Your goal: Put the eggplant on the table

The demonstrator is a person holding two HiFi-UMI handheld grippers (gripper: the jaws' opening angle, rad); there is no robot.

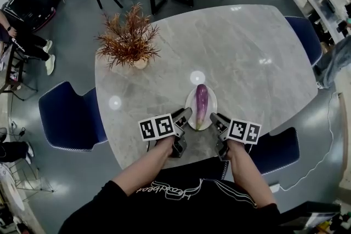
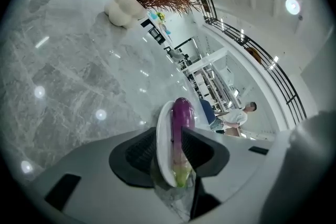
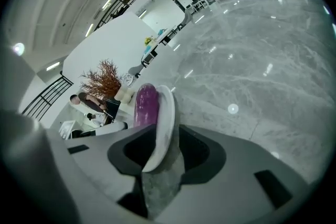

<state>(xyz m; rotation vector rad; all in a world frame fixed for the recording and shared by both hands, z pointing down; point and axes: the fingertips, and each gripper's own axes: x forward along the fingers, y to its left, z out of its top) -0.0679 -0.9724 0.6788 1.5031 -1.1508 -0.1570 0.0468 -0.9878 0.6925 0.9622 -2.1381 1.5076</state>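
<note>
Gaping wide, L tongs (image 1: 185,115) & R tongs (image 1: 217,118), each astride plate (image 1: 211,102) rim w/o clamping (eggplant (image 1: 202,102) on plate).

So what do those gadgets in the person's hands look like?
The left gripper and right gripper are grey with dark two-jaw tips; each carries a white cube printed with black squares. The person wears a black top with white lettering.
</note>
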